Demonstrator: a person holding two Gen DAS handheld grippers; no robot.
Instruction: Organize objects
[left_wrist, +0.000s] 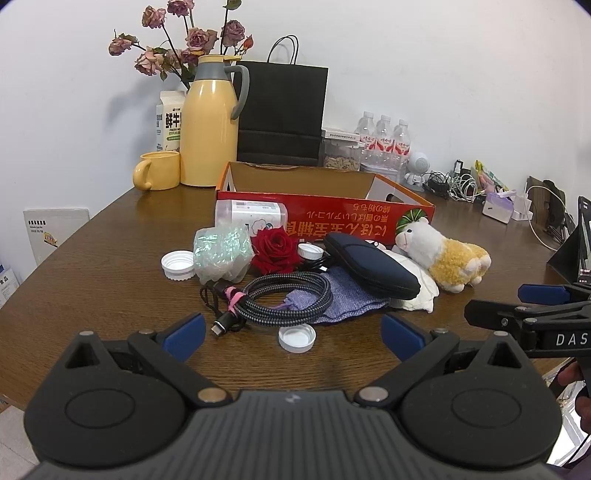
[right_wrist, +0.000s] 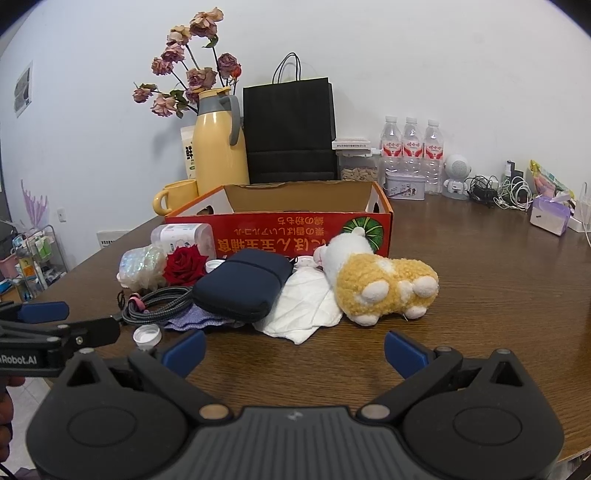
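— Where do your tongs stand?

— Your left gripper (left_wrist: 291, 332) hangs spread wide and empty, a white plastic bottle cap (left_wrist: 297, 338) lying between its blue fingertips (left_wrist: 184, 330). Your right gripper (right_wrist: 293, 349) is spread too, gripping nothing.

— And beyond them?

— Just past your left tips lies the coiled black braided cable (left_wrist: 280, 301); past your right, the crumpled white cloth (right_wrist: 303, 310), the dark navy zip pouch (right_wrist: 242, 288) and the yellow-and-white plush sheep (right_wrist: 380, 284). Behind all sits the open red cardboard box (right_wrist: 295, 230).
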